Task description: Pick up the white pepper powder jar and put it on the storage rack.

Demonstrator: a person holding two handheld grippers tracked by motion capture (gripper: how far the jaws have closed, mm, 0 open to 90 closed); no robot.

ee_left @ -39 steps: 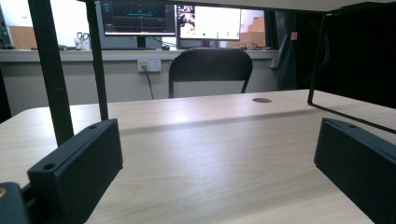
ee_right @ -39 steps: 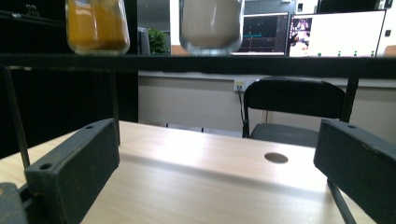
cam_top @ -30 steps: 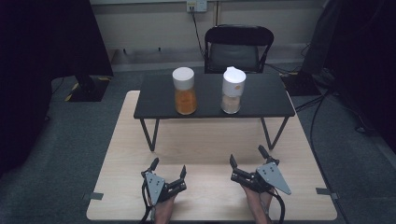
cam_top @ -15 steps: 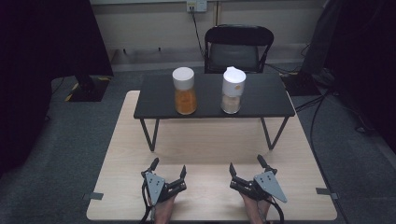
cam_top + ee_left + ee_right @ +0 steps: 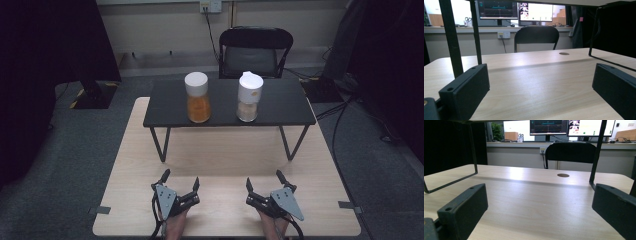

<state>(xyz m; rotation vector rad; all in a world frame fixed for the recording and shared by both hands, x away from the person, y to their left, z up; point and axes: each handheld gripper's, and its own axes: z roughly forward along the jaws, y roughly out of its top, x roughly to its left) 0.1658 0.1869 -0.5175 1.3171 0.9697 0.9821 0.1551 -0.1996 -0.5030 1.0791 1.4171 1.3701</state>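
Two jars stand on a low black shelf [image 5: 277, 107] across the wooden table [image 5: 225, 155]: an orange-filled jar [image 5: 197, 98] with a white lid at left, and a pale-filled jar [image 5: 248, 97] with a white flip lid at right. My left gripper [image 5: 180, 179] rests near the table's front edge, open, nothing between its jaws. My right gripper [image 5: 263, 179] lies beside it to the right, also open and empty. Both point toward the shelf. In each gripper view the jaws stand wide apart over bare wood [image 5: 536, 85] [image 5: 536, 202].
The shelf's thin black legs [image 5: 159, 143] [image 5: 295, 142] stand between the grippers and the far table edge. A black chair [image 5: 256, 52] sits behind the table. Cables [image 5: 345, 107] run on the grey carpet at right. Monitors [image 5: 499, 10] show on a far desk.
The right gripper has shifted slightly and rolled a little, its grey plate lying flatter. The left gripper and both jars have not moved.
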